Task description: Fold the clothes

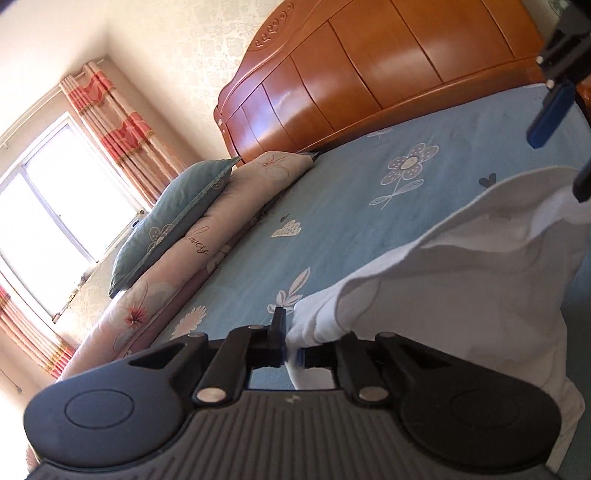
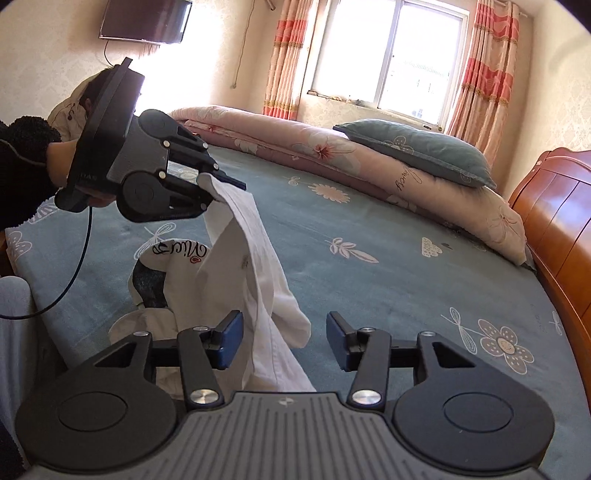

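Observation:
A white garment (image 1: 461, 277) hangs stretched above the blue flowered bed sheet (image 1: 351, 206). My left gripper (image 1: 293, 350) is shut on one bunched corner of it. In the right wrist view the left gripper (image 2: 221, 184) holds that corner up at the left, gripped by a hand in a dark sleeve (image 2: 22, 162). From there the white garment (image 2: 251, 280) drapes down to the sheet (image 2: 369, 221), with a black script print near its lower part. My right gripper (image 2: 284, 343) is open, and a fold of the cloth runs between its blue pads (image 2: 231, 343). At the top right of the left wrist view the right gripper (image 1: 565, 147) shows.
A rolled pink quilt (image 2: 295, 144) with a teal pillow (image 2: 417, 151) on it lies along the far side of the bed, under the window. The wooden headboard (image 2: 554, 206) bounds the right side. A wall TV (image 2: 144, 18) hangs at top left.

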`<state>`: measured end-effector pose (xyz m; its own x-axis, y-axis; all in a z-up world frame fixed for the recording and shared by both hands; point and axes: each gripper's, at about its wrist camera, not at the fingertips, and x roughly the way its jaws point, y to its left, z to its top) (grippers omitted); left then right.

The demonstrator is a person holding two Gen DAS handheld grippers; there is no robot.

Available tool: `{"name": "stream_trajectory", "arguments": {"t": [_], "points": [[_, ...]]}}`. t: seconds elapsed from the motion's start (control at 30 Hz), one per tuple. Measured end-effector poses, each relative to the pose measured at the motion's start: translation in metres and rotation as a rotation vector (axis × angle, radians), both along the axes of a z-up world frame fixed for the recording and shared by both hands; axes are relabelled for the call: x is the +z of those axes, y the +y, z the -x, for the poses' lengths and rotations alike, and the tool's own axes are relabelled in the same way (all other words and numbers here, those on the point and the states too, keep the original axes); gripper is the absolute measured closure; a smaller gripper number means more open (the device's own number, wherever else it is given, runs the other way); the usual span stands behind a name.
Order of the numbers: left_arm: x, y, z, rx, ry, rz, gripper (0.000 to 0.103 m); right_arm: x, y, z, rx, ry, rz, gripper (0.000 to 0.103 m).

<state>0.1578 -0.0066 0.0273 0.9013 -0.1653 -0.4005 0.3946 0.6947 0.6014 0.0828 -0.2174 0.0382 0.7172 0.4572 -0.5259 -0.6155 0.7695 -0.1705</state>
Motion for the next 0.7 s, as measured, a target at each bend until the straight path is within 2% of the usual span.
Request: {"name": "stream_trajectory", "arguments": {"t": [0.03,0.1,0.27,0.4,0.57,0.7], "points": [[0.003,0.002,0.0,0.014,0.002,0.012,0.099,-0.005,-0.003,-0.002,-0.007,0.01,-0.001,0.036],[0.006,0.005,0.0,0.035,-0.001,0.024,0.099,-0.015,-0.008,-0.005,-0.02,0.03,-0.003,0.032],[0.012,0.008,0.001,0.058,-0.003,0.034,0.098,-0.041,-0.022,-0.012,-0.052,0.08,-0.008,0.032],[0.017,0.022,0.003,0.105,0.012,0.078,0.098,-0.062,-0.033,-0.018,-0.078,0.12,-0.012,0.032],[0.021,0.043,0.0,0.184,-0.006,0.097,0.098,-0.072,-0.031,-0.048,-0.031,0.208,-0.246,0.032],[0.023,0.066,-0.009,0.264,0.005,0.119,0.097,-0.067,-0.014,-0.065,0.011,0.2,-0.303,0.037]]}}
